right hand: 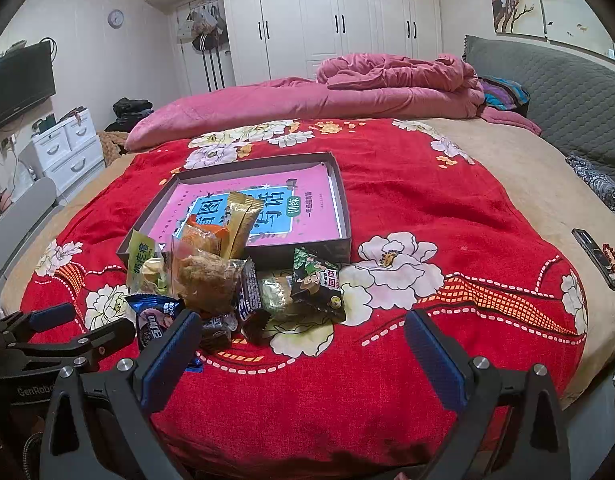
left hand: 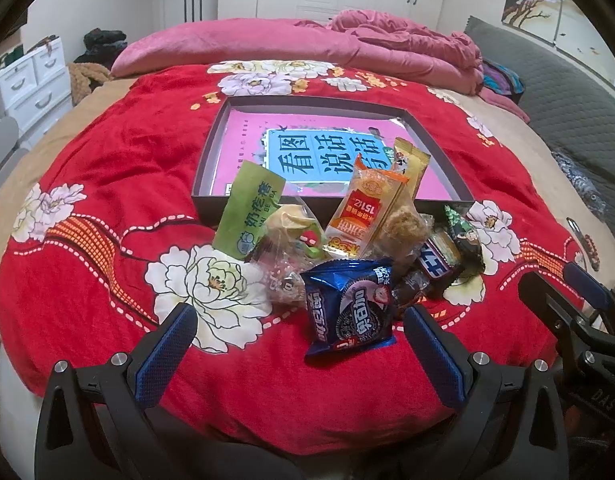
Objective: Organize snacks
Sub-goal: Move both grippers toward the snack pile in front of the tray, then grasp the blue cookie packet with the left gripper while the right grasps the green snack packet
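Both hand-held grippers, left (left hand: 299, 330) and right (right hand: 301, 338), gape empty; take the blue cookie packet (left hand: 349, 308) nearest the box (left hand: 211, 136) first.

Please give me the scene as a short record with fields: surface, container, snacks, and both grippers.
surface: red flowered blanket on a bed
container: shallow dark cardboard box, a pink book lying inside
snacks: wrapped packets piled against the box's near wall, blue crinkled cookie packet nearest
left gripper: jaws open, holding nothing
right gripper: jaws open, holding nothing

Even indoor light, strong fisheye warp
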A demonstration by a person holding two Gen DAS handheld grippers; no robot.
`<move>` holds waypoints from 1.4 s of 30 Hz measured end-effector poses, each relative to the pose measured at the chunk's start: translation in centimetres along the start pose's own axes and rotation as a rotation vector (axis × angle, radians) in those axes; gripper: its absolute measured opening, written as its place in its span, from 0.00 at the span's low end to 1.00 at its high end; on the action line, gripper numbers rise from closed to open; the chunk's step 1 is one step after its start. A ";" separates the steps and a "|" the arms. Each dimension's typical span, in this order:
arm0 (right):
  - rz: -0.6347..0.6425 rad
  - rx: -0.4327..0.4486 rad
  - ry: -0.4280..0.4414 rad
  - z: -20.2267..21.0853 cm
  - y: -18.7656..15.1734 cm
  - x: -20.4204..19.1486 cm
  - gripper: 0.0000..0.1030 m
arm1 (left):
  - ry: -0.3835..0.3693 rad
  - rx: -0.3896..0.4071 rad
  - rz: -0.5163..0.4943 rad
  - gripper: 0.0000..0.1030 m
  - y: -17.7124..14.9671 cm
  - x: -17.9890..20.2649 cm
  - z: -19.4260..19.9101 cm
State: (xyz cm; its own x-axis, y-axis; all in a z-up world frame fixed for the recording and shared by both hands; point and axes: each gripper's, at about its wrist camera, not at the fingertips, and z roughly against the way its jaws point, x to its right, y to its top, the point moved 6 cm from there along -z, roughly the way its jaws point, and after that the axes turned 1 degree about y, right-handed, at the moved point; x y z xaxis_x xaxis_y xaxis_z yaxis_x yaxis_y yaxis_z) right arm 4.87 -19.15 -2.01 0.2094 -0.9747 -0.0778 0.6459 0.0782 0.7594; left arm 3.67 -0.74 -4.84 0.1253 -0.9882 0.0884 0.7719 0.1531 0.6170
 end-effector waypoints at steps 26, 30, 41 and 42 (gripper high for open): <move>-0.103 -0.020 -0.013 -1.7 0.7 3.2 0.99 | -0.076 -0.093 0.007 0.99 -1.0 1.8 -2.3; -0.112 -0.038 -0.020 -2.9 1.2 3.9 0.99 | -0.069 -0.106 0.030 0.98 -1.1 2.1 -2.6; -0.120 -0.176 0.059 -8.3 1.5 4.4 0.84 | -0.085 -0.178 0.092 0.78 -1.1 1.8 -4.3; -0.115 -0.188 0.072 -8.8 1.5 4.3 0.80 | -0.092 -0.190 0.100 0.75 -1.2 1.9 -4.6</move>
State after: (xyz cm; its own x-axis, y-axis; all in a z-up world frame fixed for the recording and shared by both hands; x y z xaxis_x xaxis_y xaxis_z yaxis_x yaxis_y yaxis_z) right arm 13.25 -21.41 -6.87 0.1734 -0.9627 -0.2079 0.7926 0.0111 0.6097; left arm 5.83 -2.74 -9.01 0.1564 -0.9635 0.2174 0.8633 0.2403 0.4439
